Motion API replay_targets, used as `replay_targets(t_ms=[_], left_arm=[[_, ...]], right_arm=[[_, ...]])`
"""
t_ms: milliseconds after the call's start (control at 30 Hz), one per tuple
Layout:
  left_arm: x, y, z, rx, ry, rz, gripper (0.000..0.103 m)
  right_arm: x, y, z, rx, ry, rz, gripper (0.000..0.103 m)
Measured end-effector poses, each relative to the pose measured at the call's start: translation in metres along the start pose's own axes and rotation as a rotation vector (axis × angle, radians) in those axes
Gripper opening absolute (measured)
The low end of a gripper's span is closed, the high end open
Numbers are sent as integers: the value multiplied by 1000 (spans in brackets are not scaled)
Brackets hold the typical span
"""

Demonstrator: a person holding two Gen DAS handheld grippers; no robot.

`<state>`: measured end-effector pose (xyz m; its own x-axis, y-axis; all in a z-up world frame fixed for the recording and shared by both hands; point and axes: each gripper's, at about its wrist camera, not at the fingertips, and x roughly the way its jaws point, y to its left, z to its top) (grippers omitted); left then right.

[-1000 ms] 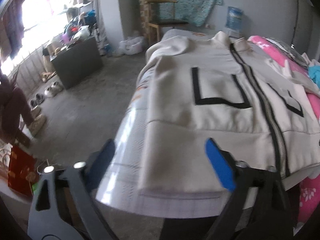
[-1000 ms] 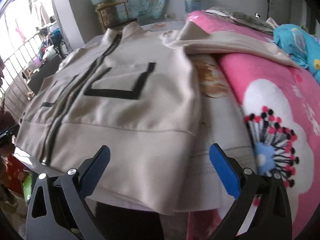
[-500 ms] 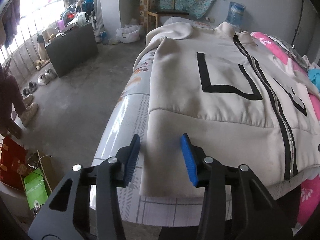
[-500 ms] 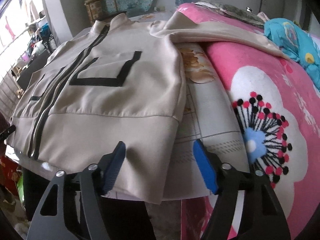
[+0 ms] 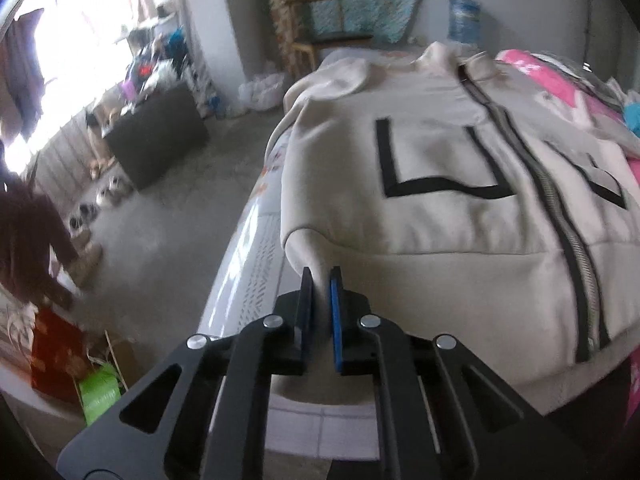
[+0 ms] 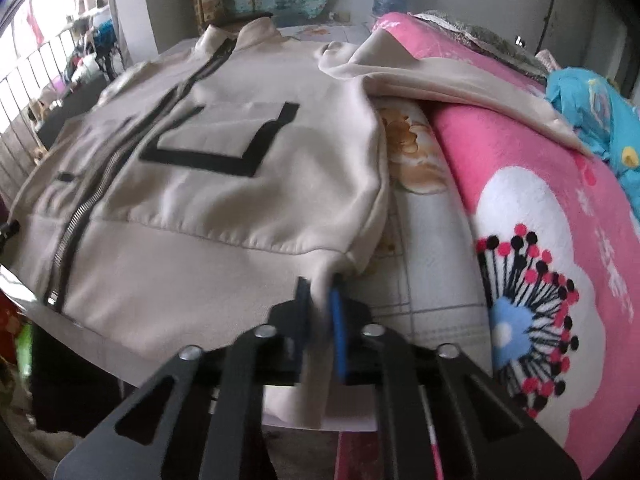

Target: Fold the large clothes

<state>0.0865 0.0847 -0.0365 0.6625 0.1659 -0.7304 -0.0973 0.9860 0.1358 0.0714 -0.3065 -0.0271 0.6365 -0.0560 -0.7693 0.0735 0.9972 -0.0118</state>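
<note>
Jacket (image 5: 460, 184), beige w/ black zip, lies flat front-up on bed (image 5: 256, 256). Left gripper (image 5: 320, 276) is clamped on hem corner at its side; right gripper (image 6: 320, 292) is pinched on opposite hem corner, fabric bunched btwn the 2 pads. Left view only: floor, dark cabinet (image 5: 156, 136), shoes. Right view only: pink flower blanket (image 6: 540, 280) beside jacket, 1 sleeve (image 6: 460, 80) draped over it.

Both wrist views face up the shared jacket (image 5: 440, 216) (image 6: 224, 216) from its hem.
</note>
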Motion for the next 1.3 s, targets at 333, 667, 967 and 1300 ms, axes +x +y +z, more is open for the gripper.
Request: replay_targets(t_ms=[333,667,967,1300], left_arm=[[-36,-3,-27,20,75,-77,7],[-25,18,-25,-1,107,-165,35],[-28,80,31,-127,-13,-138,78],[90,212,67,-691,100,-451,83]], right_arm=[[-21,-30,0,7,3,-1,6],[-38,-23,5,-6,20,2,46],[-50,70,66,-208,-69,178,82],[16,183,113,-334,37,340,83]])
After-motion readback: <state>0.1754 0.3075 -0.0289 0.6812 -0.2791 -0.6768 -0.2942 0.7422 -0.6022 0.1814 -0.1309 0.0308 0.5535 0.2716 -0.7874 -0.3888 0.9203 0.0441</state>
